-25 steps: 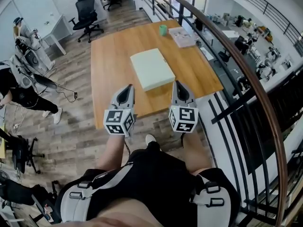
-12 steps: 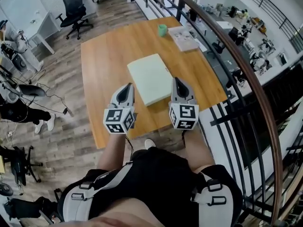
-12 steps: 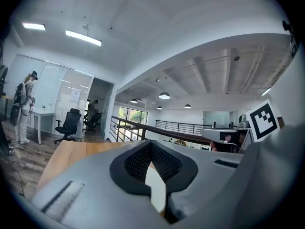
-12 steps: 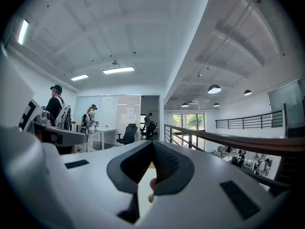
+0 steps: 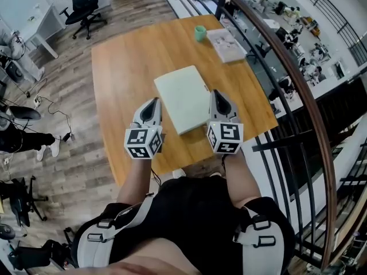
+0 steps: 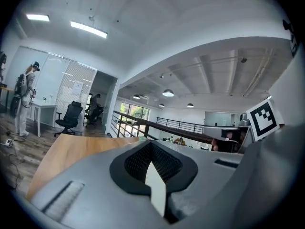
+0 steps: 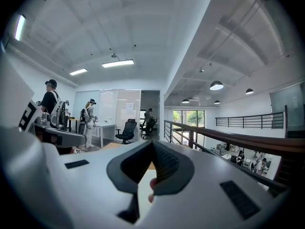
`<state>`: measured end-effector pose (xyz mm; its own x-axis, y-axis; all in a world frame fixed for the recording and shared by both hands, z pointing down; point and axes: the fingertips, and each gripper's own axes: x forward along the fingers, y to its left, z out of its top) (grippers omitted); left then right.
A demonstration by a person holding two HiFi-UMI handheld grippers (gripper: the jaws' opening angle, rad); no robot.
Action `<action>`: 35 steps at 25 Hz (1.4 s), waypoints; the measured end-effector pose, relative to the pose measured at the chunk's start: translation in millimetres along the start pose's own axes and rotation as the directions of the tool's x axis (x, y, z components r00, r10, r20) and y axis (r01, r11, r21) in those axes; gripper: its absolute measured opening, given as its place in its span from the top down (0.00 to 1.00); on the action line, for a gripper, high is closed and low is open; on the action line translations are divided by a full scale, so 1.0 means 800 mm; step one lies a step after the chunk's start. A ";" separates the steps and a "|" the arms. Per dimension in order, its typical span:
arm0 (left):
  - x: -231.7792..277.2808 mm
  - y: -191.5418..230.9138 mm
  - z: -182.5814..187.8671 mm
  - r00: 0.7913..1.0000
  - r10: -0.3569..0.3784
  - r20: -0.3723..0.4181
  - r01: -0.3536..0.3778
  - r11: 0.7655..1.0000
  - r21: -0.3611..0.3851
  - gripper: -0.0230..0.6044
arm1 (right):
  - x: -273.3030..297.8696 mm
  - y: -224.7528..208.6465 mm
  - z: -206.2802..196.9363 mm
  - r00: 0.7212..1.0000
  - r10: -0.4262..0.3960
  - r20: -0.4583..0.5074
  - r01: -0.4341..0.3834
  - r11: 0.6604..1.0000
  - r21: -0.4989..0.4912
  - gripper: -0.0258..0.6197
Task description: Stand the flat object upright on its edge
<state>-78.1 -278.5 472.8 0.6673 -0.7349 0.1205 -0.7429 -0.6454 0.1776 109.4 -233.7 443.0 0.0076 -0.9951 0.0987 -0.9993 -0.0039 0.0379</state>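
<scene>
A flat pale green rectangular object [image 5: 180, 98] lies face down on the wooden table [image 5: 126, 67], near its front edge. In the head view my left gripper [image 5: 152, 107] hovers just left of the object's near corner, and my right gripper [image 5: 217, 97] hovers at its right edge. Both are shut with nothing held, and I cannot tell if either touches the object. In the left gripper view the left gripper [image 6: 151, 148] points across the tabletop [image 6: 76, 149]. In the right gripper view the right gripper [image 7: 152, 144] shows only a pale sliver through the slot below its tips.
A green cup [image 5: 199, 34] and a booklet [image 5: 226, 44] sit at the table's far right corner. A dark railing with a wooden handrail [image 5: 287, 67] runs close along the table's right side. Office chairs [image 5: 83, 10] stand beyond the far left.
The view has moved closer to the table. Both grippers, earlier in front of the table's near edge, now hang over it on either side of the object's near end. Both stay shut.
</scene>
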 end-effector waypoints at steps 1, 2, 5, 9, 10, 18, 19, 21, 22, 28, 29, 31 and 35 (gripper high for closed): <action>0.003 0.001 -0.002 1.000 -0.001 -0.006 0.001 1.000 0.001 0.97 | 0.003 0.000 -0.001 1.000 0.007 0.004 -0.008 1.000 0.004 0.97; 0.005 0.001 -0.003 1.000 -0.003 -0.011 0.003 1.000 0.003 0.97 | 0.006 -0.001 -0.002 1.000 0.015 0.005 -0.015 1.000 0.010 0.97; 0.010 -0.001 -0.004 1.000 0.004 -0.025 -0.003 1.000 0.006 0.97 | 0.016 -0.011 -0.008 1.000 0.028 -0.008 -0.028 0.999 0.023 0.97; 0.013 0.002 -0.009 0.997 0.065 -0.036 -0.065 0.998 0.016 0.97 | 0.034 -0.027 -0.016 0.998 0.063 -0.016 -0.062 0.998 0.031 0.97; 0.016 0.003 -0.010 0.996 0.084 -0.037 -0.084 0.996 0.018 0.97 | 0.041 -0.030 -0.017 0.997 0.076 -0.015 -0.076 0.997 0.030 0.97; 0.039 0.028 -0.010 0.971 0.230 -0.066 -0.229 0.973 0.018 0.97 | 0.104 -0.053 -0.023 0.985 0.168 -0.031 -0.166 0.985 0.045 0.97; 0.042 0.031 -0.012 0.967 0.243 -0.072 -0.243 0.970 0.010 0.97 | 0.110 -0.058 -0.027 0.984 0.174 -0.038 -0.172 0.984 0.047 0.97; 0.047 0.038 -0.017 0.960 0.267 -0.087 -0.268 0.963 0.001 0.97 | 0.123 -0.064 -0.035 0.981 0.186 -0.061 -0.183 0.982 0.050 0.97; 0.049 0.042 -0.020 0.955 0.280 -0.096 -0.281 0.960 -0.001 0.97 | 0.129 -0.067 -0.040 0.978 0.193 -0.075 -0.189 0.981 0.052 0.97; 0.055 0.060 -0.035 0.932 0.343 -0.115 -0.349 0.936 -0.035 0.97 | 0.157 -0.078 -0.070 0.960 0.253 -0.118 -0.244 0.966 0.084 0.97; 0.056 0.062 -0.038 0.931 0.344 -0.122 -0.351 0.936 -0.041 0.96 | 0.161 -0.077 -0.074 0.955 0.271 -0.120 -0.261 0.961 0.095 0.94; 0.059 0.064 -0.048 0.930 0.336 -0.150 -0.347 0.937 -0.051 0.88 | 0.169 -0.073 -0.083 0.942 0.309 -0.131 -0.294 0.948 0.124 0.84; 0.069 0.067 -0.076 0.919 0.325 -0.221 -0.347 0.936 -0.067 0.74 | 0.185 -0.073 -0.113 0.918 0.351 -0.184 -0.316 0.929 0.194 0.81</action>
<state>-78.0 -341.5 548.2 0.3837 -0.8397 0.3843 -0.9230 -0.3349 0.1897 172.6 -371.6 545.3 -0.3371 -0.8967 0.2869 -0.9376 0.2919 -0.1891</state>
